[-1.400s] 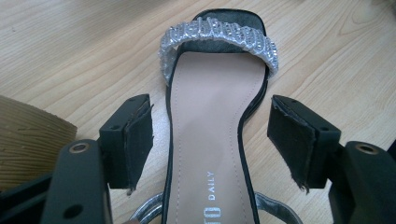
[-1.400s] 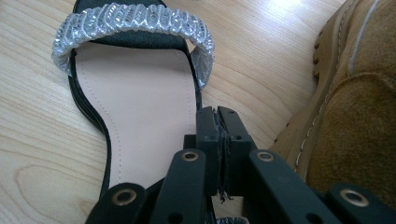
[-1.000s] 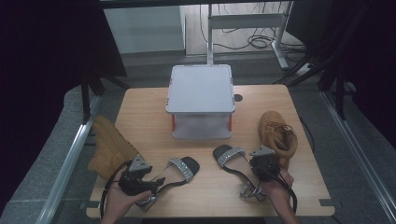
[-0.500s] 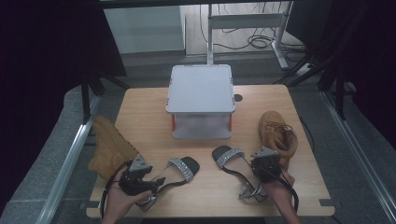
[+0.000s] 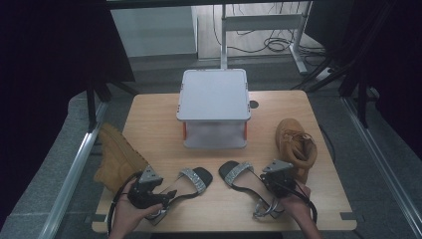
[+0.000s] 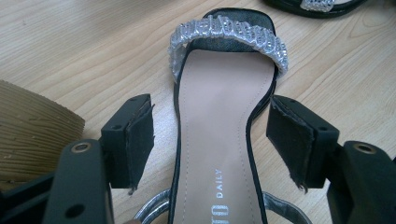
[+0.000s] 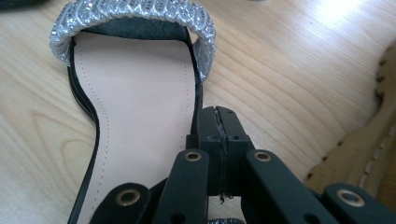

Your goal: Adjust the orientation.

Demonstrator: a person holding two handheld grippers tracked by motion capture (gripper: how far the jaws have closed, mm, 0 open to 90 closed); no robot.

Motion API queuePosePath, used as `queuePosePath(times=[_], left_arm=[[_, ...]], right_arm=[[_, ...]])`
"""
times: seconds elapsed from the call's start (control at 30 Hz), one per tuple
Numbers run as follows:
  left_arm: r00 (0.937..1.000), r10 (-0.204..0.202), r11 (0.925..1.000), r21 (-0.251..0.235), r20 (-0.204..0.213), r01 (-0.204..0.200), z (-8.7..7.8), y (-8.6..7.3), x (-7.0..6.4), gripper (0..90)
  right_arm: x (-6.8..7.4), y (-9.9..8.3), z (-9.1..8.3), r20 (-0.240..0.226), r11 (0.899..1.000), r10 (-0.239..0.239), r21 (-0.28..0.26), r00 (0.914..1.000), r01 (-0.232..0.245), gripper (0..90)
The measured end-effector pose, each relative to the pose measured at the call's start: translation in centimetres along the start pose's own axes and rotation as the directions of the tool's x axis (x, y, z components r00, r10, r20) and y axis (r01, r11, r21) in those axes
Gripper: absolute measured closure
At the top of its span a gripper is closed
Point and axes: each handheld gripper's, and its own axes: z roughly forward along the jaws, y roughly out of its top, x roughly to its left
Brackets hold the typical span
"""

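Item: left tongs [image 6: 212, 140], spread astride left sandal [image 6: 219, 135], near side of storage box [image 5: 215, 107]. Right tongs [image 7: 219, 140], pressed together beside right sandal [image 7: 135, 93], unchanged. Nothing gripped; lifting pending.

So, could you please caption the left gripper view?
Open left tongs straddling a rhinestone-strapped sandal on the wooden table.

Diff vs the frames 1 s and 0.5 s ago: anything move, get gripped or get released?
Nothing visibly changed. The left gripper is open around the left sandal; the right gripper is shut beside the right sandal. Both boots, left and right, and the white box sit where they were.
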Motion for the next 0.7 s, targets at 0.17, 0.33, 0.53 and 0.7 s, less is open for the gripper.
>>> queuePosePath(times=[0.17, 0.33, 0.53, 0.7], left_arm=[[1.0000, 0.002, 1.0000, 0.004, 0.002, -0.002, 0.1, 0.0, 0.0, 32.2], [1.0000, 0.003, 1.0000, 0.003, 0.004, -0.003, 0.0, -0.1, 0.1, 32.2], [1.0000, 0.002, 0.9999, -0.014, -0.002, -0.002, -0.4, 0.0, 0.2, 32.2], [0.9999, 0.003, 0.9986, -0.053, -0.011, -0.004, -1.0, 0.1, 0.2, 32.3]], right_arm=[[0.3, 0.0, 0.0, -0.043, 0.999, -0.037, -0.011, 0.9984, 0.036, 89.8], [0.2, 0.0, 0.0, -0.066, 0.999, -0.044, -0.015, 0.9969, 0.043, 89.8], [-0.1, 0.2, -0.8, -0.115, 0.995, 0.014, -0.099, 0.9933, -0.025, 85.0], [0.0, 1.0, -2.2, -0.132, 0.982, 0.015, -0.186, 0.9911, -0.039, 80.8]])
